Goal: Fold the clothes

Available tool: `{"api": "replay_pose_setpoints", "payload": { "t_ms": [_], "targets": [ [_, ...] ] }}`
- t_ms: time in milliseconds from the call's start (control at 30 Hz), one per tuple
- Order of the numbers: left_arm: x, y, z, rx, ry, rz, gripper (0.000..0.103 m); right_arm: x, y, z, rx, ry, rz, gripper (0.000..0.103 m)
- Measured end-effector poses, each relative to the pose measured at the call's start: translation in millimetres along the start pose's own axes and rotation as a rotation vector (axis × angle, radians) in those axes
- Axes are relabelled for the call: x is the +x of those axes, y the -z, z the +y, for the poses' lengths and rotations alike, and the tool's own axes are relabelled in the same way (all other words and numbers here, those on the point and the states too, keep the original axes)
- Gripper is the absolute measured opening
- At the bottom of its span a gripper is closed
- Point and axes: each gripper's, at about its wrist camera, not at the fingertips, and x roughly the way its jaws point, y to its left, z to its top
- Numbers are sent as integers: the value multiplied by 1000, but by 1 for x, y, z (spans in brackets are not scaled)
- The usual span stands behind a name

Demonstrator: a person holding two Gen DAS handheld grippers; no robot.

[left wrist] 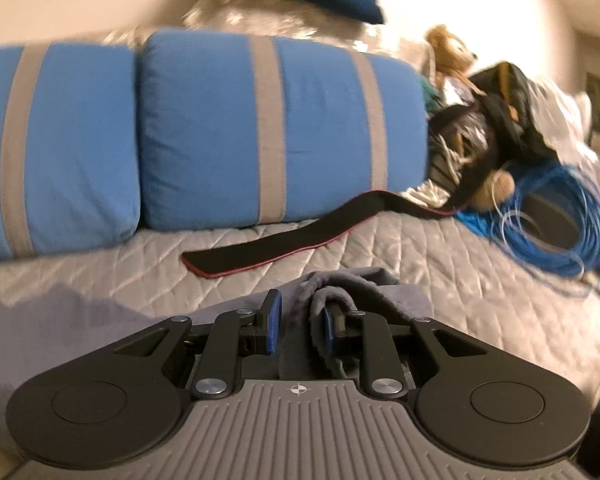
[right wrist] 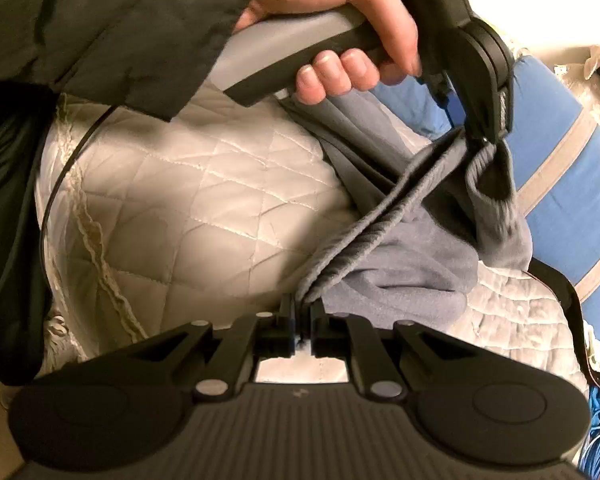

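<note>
Garment: grey garment [right wrist: 400, 264] on the quilted bed [right wrist: 180, 200]; ribbed hem runs from lower centre to upper right of the right wrist view
Right gripper [right wrist: 302, 312]: clamped on hem
Left gripper [left wrist: 300, 320]: fabric between the jaws; contact unclear
Hidden: garment's far end, behind left hand [right wrist: 340, 20]

Blue cable coil [left wrist: 556, 220] blurred, cut by edge.
</note>
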Motion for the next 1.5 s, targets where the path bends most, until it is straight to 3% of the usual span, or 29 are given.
{"api": "replay_pose_setpoints", "payload": {
  "t_ms": [233,467,600,900,1033,1200,1500],
  "targets": [
    [4,-3,34,-185,46,30,20,-3,2,0,1,0,-1,7],
    [6,-6,63,-357,98,-2,20,-3,3,1,-6,2,3,7],
    [9,-7,76,-408,91,-1,19,-1,3,2,-1,0,6,7],
    [17,-2,89,-501,188,34,19,-1,3,0,3,-4,6,7],
    [17,-1,86,-492,196,24,13,-1,3,-2,14,-7,4,7],
    [5,-6,75,-442,129,-26,10,-11,7,-8,59,1,-16,7],
    [-32,-49,21,-275,25,-151,9,-68,20,-71,418,-4,-131,7]
  ]
}}
